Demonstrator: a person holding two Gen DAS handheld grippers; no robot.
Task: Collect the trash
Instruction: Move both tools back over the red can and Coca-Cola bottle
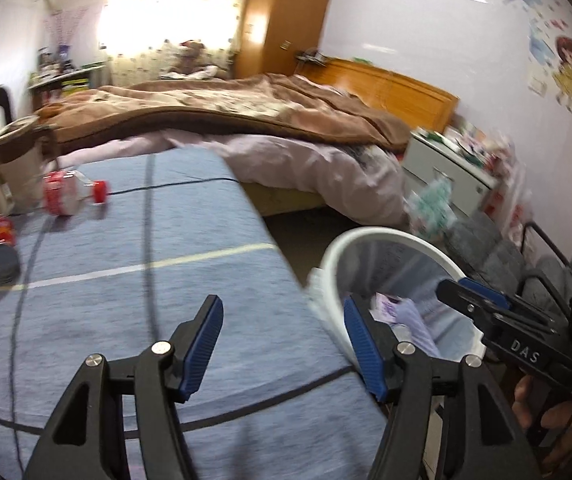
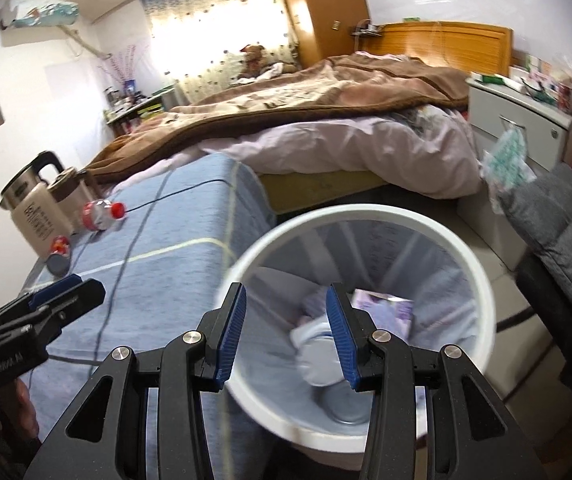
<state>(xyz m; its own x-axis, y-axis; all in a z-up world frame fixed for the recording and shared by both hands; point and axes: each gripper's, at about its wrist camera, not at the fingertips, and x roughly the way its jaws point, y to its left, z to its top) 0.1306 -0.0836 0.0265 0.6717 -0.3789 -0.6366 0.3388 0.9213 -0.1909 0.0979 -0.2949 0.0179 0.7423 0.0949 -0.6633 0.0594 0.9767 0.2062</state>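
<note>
My right gripper (image 2: pixel 286 292) stands open over the white trash bin (image 2: pixel 365 210), with nothing between its fingers. Inside the bin lie a purple wrapper (image 2: pixel 389 308) and a blurred pale blue-grey item (image 2: pixel 321 356). My left gripper (image 1: pixel 282 304) is open and empty above the right edge of the blue-clothed table (image 1: pixel 166 280), just left of the bin (image 1: pixel 389 236). At the table's far left lie a clear bottle with a red cap and label (image 1: pixel 72 194) and a small red can with a dark grey end (image 1: pixel 2 240). The right gripper (image 1: pixel 455 286) also shows over the bin in the left wrist view.
A beige kettle (image 2: pixel 32 208) stands at the table's far left corner, and a dark cable (image 2: pixel 126 264) runs across the cloth. Behind are a bed with a brown blanket (image 2: pixel 325 92), a white nightstand (image 2: pixel 525 120) and a grey cushioned chair (image 2: pixel 557 224) right of the bin.
</note>
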